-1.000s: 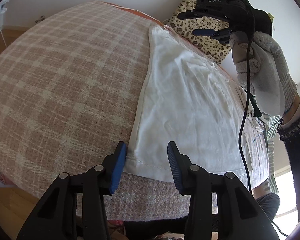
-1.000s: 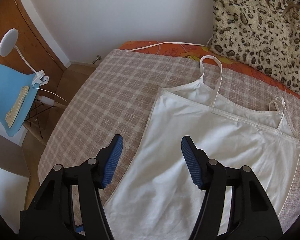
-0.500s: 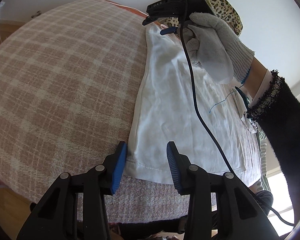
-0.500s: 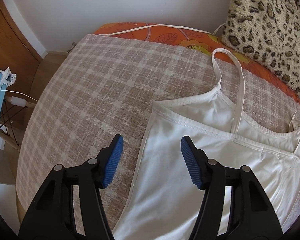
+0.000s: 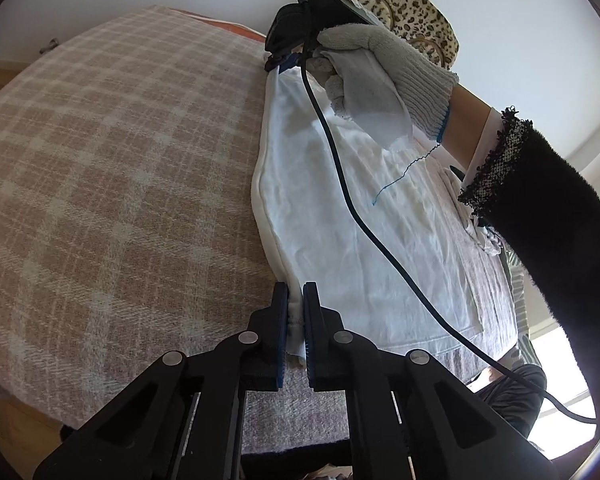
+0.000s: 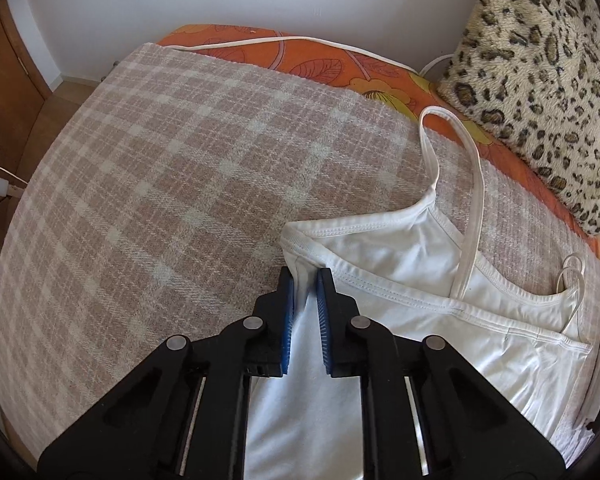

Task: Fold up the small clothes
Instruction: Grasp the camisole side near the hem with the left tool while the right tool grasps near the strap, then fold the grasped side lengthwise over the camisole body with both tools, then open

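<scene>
The left claw (image 5: 296,320) is pinching the bottom hem corner of the white camisole (image 5: 352,216), its blue pads pressed on the bunched cloth at the near edge of the bed. Further along that same side edge, the right claw (image 6: 305,304) is closing on the top corner by the armhole, with a fold of the cloth standing between its pads. The camisole lies flat on the checked blanket (image 6: 172,152), its straps (image 6: 452,184) trailing toward the leopard-print cushion (image 6: 540,60).

What could go wrong, as I judge it: each claw holds only a thin bite of slippery knit, so a quick lift may pull a corner free and spoil the fold. The long strap is loose and could drag or tuck under crookedly as the side comes over. The black cable (image 5: 364,224) from the right claw lies across the cloth (it may snag the fabric).

No containers are in view, so nothing is held in any
</scene>
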A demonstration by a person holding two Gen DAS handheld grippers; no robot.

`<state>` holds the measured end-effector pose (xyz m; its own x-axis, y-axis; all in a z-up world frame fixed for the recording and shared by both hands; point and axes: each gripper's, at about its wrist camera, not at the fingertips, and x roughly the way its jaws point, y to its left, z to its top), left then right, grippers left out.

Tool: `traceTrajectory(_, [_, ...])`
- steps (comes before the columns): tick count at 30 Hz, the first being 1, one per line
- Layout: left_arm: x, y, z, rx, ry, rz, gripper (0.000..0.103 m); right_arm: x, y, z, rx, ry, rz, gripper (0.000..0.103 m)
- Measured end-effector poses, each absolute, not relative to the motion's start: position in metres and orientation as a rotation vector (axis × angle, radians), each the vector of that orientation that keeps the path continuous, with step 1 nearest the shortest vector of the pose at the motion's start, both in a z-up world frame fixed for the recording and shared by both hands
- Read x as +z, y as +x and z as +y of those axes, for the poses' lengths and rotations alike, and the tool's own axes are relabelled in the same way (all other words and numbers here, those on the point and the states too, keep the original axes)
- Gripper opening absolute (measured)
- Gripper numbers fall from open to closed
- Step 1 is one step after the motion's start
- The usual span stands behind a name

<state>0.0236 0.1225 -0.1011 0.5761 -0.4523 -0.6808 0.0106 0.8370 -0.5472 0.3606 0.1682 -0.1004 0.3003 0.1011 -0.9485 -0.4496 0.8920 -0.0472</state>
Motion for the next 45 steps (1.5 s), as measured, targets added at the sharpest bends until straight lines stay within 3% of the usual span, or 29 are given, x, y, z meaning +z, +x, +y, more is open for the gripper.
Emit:
traceTrajectory(20, [-0.076,0.033,0.069,-0.451,-0.484,0.893,0.005,-0.049,0.347,0.078,0.383,-0.209,1.107,0.004])
traceTrajectory(35, [-0.093,0.058,0.017,-0.536,-0.393,0.958,0.005,-0.068,0.361,-0.013,0.289,-0.15,1.122,0.004])
traceTrajectory(45, [-0.095,0.066,-0.009,-0.561,-0.361,0.995,0.005,-0.085,0.368,-0.013,0.297,-0.172,1.129,0.004])
